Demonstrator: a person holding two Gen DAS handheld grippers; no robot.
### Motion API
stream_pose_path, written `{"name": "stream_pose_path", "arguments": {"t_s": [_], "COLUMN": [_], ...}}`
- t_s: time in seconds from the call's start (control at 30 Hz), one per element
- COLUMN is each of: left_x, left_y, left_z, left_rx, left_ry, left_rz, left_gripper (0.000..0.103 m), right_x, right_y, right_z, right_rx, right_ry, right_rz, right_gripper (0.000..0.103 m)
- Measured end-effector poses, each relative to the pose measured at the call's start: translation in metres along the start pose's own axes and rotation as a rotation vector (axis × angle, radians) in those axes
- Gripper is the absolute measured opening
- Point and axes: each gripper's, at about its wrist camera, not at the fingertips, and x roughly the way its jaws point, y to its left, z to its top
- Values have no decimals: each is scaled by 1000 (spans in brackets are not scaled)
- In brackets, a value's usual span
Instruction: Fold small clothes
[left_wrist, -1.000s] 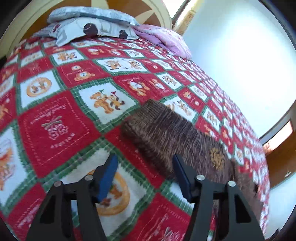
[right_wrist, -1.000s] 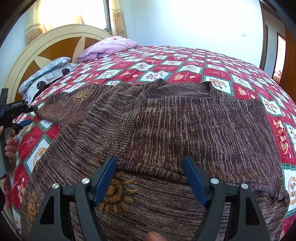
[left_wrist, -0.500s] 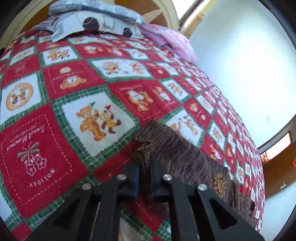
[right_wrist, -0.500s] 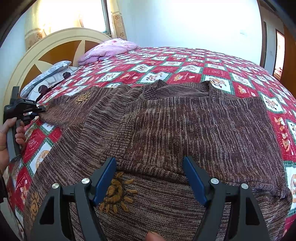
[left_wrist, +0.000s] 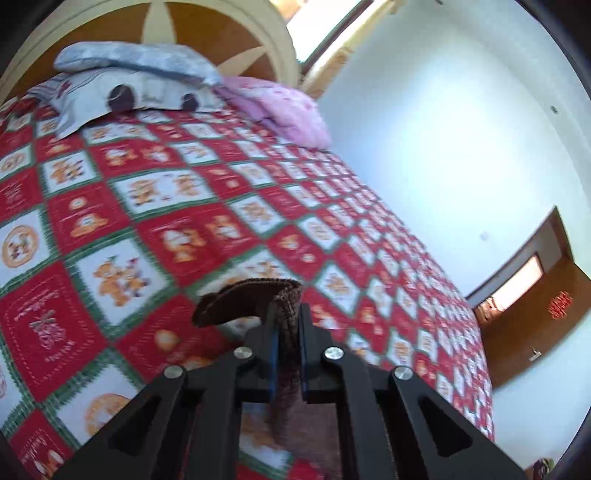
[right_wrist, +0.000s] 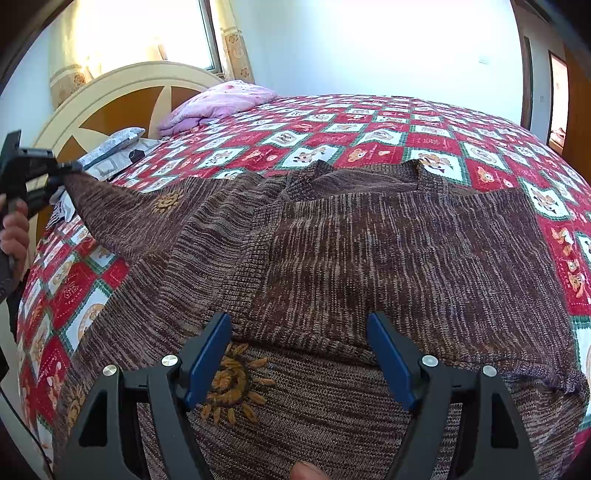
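A brown knitted sweater (right_wrist: 369, 251) with orange sun embroidery lies spread on the bed, its right sleeve folded across the body. My left gripper (left_wrist: 286, 325) is shut on the cuff of the left sleeve (left_wrist: 251, 299) and holds it lifted off the quilt. It also shows in the right wrist view (right_wrist: 70, 170), at the far left, pulling the sleeve (right_wrist: 122, 206) taut. My right gripper (right_wrist: 299, 358) is open and empty, low over the sweater's lower body beside a sun motif (right_wrist: 231, 384).
The bed has a red, white and green patchwork quilt (left_wrist: 147, 206). Grey pillows (left_wrist: 129, 77) and a pink blanket (left_wrist: 280, 107) lie by the cream headboard (right_wrist: 122, 96). A white wall and a wooden door (left_wrist: 535, 306) stand beyond the bed.
My left gripper closed on the sleeve cuff and raised it off the quilt, drawing the sleeve taut. My right gripper stayed open in the same place.
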Motion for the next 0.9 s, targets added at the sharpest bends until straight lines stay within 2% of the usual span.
{"name": "stream_pose_path", "arguments": {"t_s": [0.2,0.37,0.53,0.63,0.67,0.77,0.83,0.87,0.9], "left_x": [-7,-7,1,18,23,29,19,12,8], "left_y": [-50,-102,-155,-180,-185,-199,-197,-192,-185], "left_z": [-12,-34,-81,-126,-138,-181,-193,-192,-189], "left_rx": [47,111,242,334,350,487,570,596,607], "left_ry": [21,42,81,153,176,259,238,205,180], "left_rz": [-87,-159,-212,-214,-216,-231,-229,-219,-205], "left_gripper": [9,9,9,9,11,17,20,27,40], "right_x": [-4,-12,-30,-37,-39,-43,-42,-42,-42], "right_y": [-8,-24,-62,-83,-88,-90,-88,-87,-88], "right_z": [0,-2,-13,-20,-22,-23,-22,-22,-21], "right_rx": [50,149,380,508,538,561,551,551,552], "right_ry": [-22,-71,-174,-229,-243,-262,-257,-256,-255], "right_rz": [46,99,125,108,107,100,95,97,100], "right_gripper": [77,77,77,78,78,78,78,78,78]}}
